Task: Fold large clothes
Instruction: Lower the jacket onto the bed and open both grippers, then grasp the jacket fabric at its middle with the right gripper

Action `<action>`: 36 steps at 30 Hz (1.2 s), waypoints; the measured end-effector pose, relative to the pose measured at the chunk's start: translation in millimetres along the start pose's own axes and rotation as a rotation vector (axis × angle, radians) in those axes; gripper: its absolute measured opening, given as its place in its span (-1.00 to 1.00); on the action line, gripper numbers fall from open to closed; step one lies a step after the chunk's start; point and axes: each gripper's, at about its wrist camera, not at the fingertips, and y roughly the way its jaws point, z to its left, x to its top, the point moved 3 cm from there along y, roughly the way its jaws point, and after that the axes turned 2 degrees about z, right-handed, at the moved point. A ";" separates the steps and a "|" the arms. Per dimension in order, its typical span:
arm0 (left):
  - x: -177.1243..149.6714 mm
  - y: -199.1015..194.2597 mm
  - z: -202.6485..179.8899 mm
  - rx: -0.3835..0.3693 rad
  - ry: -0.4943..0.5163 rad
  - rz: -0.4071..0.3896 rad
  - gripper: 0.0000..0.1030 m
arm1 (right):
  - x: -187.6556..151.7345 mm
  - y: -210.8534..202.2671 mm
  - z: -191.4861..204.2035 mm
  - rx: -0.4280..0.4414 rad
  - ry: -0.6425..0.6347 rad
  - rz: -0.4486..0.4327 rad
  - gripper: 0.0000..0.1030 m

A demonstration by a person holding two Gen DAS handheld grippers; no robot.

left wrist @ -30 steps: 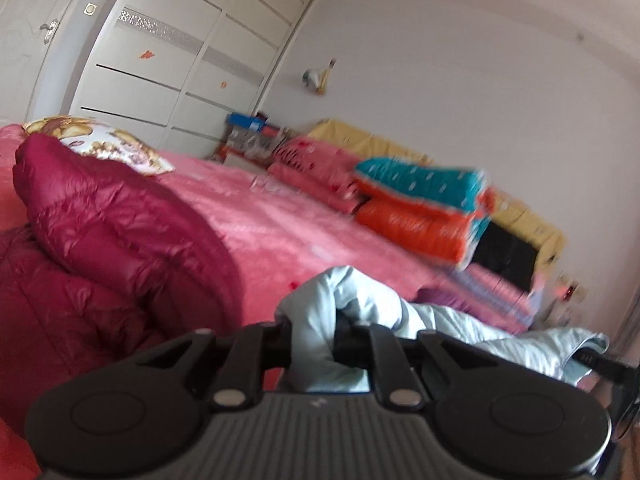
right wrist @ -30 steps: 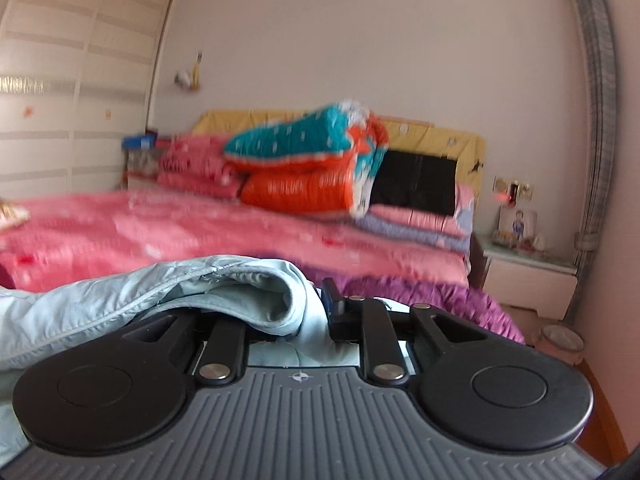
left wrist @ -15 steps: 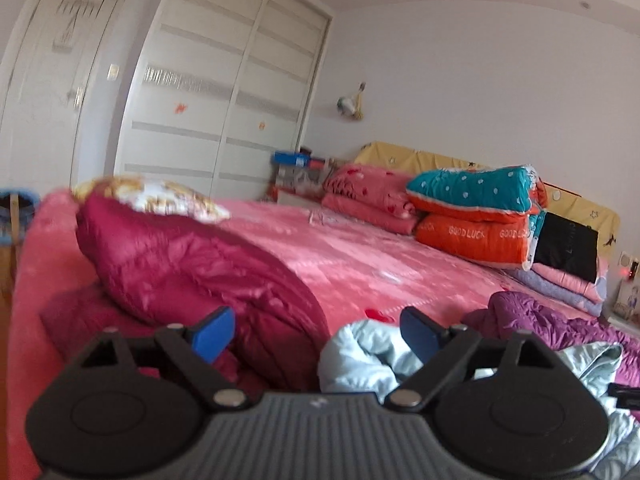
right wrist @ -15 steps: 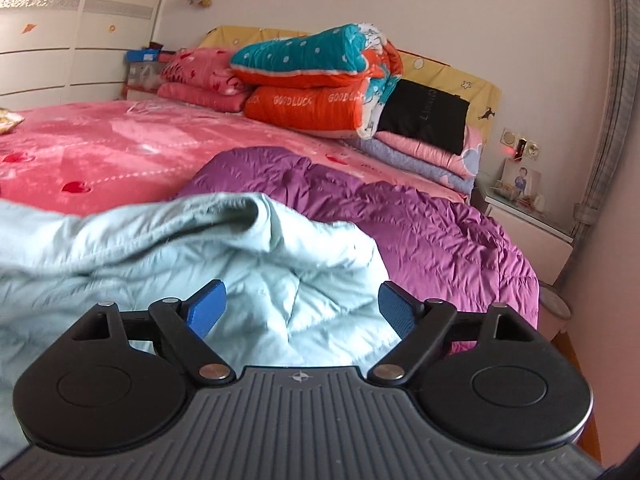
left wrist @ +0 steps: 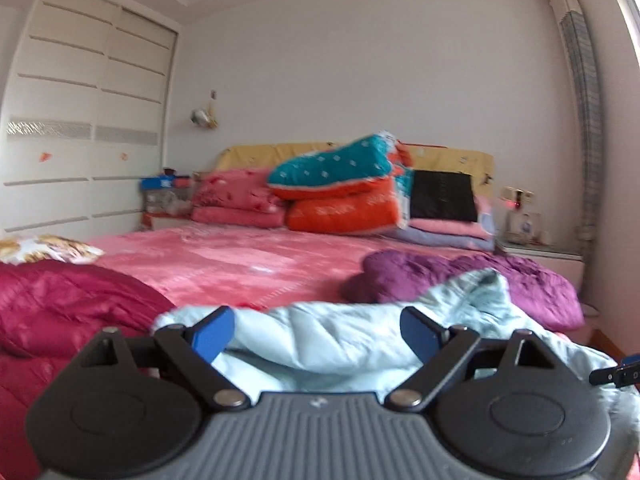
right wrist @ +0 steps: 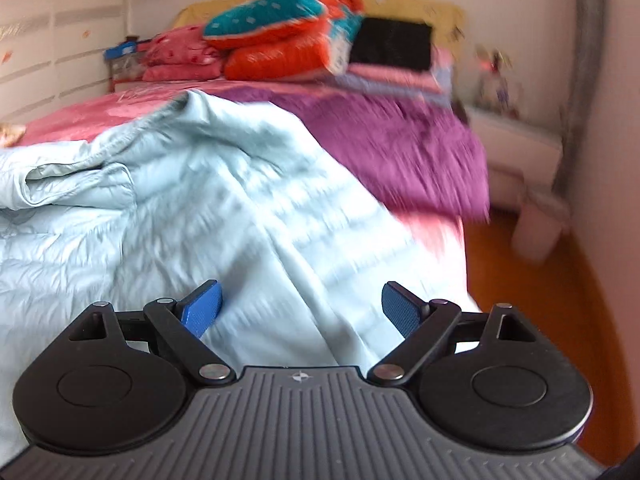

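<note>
A pale blue padded jacket [left wrist: 352,336] lies rumpled on the pink bed [left wrist: 248,264], near its front edge. My left gripper [left wrist: 318,330] stands open just above the jacket, its blue pads apart and nothing pinched. In the right wrist view the same pale blue jacket [right wrist: 192,200] spreads across the bed's corner and hangs over the edge. My right gripper [right wrist: 302,308] is open over the jacket's lower part, with its pads clear of the cloth. A tip of the right gripper [left wrist: 618,372] shows at the right edge of the left wrist view.
A dark red quilted jacket [left wrist: 68,308] lies at the left, a purple one [left wrist: 480,284] at the right behind the blue jacket. Folded quilts and pillows [left wrist: 344,196] are stacked at the headboard. A white wardrobe [left wrist: 80,140] stands left; a nightstand [right wrist: 516,148] and wooden floor [right wrist: 532,292] are right.
Both grippers were shut on the pale blue jacket a second ago and have let go. The jacket dropped onto the bed. The right gripper sank and tipped down; the left rolled level.
</note>
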 end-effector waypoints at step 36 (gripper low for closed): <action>-98.2 -60.2 -28.5 0.157 -0.052 0.436 0.74 | -40.7 30.5 -40.4 0.291 0.160 0.131 0.75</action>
